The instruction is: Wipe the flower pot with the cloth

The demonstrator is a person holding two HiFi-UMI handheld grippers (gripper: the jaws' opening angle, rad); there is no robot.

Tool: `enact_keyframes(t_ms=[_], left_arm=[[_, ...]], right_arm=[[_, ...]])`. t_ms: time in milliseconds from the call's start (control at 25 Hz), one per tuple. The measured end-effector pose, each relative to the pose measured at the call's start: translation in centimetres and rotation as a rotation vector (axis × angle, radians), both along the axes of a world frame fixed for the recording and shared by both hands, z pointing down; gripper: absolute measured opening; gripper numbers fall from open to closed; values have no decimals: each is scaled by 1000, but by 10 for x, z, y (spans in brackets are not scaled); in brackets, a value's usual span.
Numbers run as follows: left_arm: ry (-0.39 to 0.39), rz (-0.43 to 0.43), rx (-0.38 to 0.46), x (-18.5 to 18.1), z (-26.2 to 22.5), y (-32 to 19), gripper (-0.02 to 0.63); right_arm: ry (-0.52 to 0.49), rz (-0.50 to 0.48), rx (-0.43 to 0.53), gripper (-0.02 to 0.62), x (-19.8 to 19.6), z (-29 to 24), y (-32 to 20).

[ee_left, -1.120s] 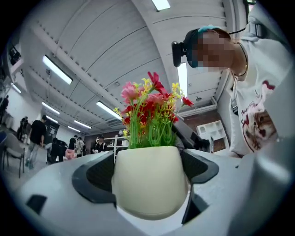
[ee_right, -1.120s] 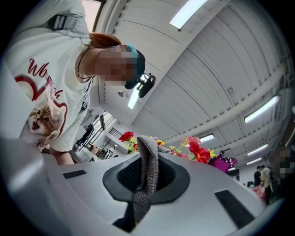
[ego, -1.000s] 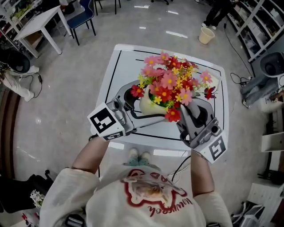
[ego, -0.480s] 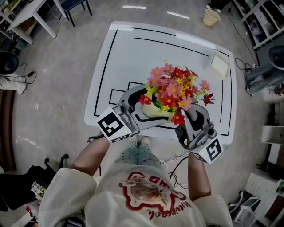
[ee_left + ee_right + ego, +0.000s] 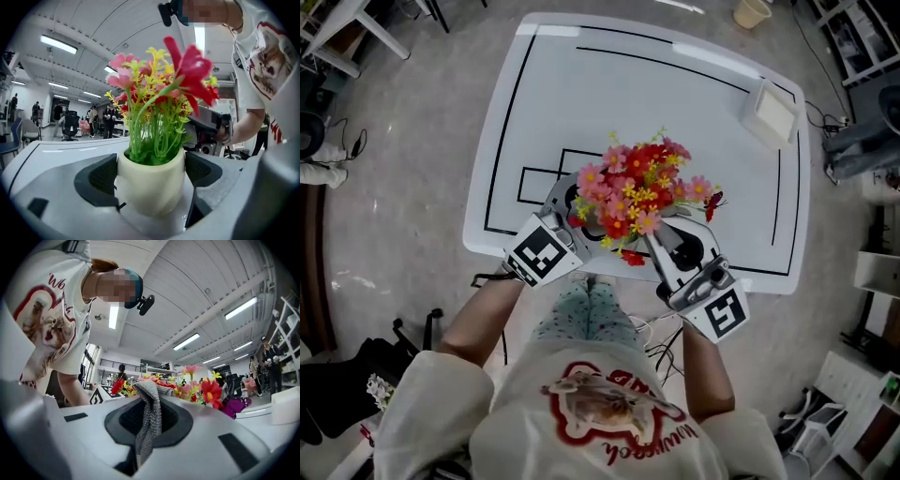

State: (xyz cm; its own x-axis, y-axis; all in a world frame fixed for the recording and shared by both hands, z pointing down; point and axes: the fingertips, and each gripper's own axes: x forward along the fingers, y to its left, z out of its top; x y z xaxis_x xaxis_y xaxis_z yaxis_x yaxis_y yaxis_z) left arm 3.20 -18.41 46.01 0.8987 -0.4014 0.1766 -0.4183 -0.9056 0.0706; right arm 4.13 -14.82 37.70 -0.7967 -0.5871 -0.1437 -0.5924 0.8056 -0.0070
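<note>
The setting is an open workroom with a grey floor. A white table (image 5: 628,103) marked with black lines fills the head view. A small white box (image 5: 772,114) sits at its far right corner, and a cream bucket (image 5: 752,11) stands on the floor beyond that corner.

The flower pot (image 5: 150,180) is at the middle of the table's near edge. The head view shows little of it, as the red, pink and yellow flowers (image 5: 636,197) cover it from above. The left gripper view shows it plainly: a cream pot, upright, with a dark jaw pad pressed against each side. The left gripper (image 5: 572,208) is therefore clamped on the pot.

Only the right gripper view shows the cloth (image 5: 149,418), a grey knitted strip pinched between closed jaws. Its top end folds over toward the flowers. The head view places the right gripper (image 5: 675,251) just beside the flowers on the right, but the cloth cannot be made out there.

No view shows the pot's base, so whether it rests on the table cannot be determined. Whether the cloth touches the pot cannot be determined either.
</note>
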Motion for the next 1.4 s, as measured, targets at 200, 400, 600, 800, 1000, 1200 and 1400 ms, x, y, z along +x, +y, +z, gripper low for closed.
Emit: enact_keyframes(t_ms=[200,400,600,800,1000,1200,1400], left_arm=[[-19,1,-15,-7,10,-1,463],[-104,54,-8,-4,16,-2,465],[-132,65,-7,-5,17,-4,465],[-88,-2,-18,-19,13,-4,465],[-88,-41,-39,-30,14,-5,465],[-121,-38,-41,-24,19,-6,465],[-137,-22,-36,-20,19,-5,465]], right_arm=[[-30,30,-61,8,11,11,3],[57,7,-105,9,31,16,15],[242,-3,-150,8,56,37,25],[308,37,-196,8,108,52,17],[349,38,-148,9,139,56,-33],[298,-109,-109,8,116,55,-91],[293,-327,-122,8,47,68,-117]])
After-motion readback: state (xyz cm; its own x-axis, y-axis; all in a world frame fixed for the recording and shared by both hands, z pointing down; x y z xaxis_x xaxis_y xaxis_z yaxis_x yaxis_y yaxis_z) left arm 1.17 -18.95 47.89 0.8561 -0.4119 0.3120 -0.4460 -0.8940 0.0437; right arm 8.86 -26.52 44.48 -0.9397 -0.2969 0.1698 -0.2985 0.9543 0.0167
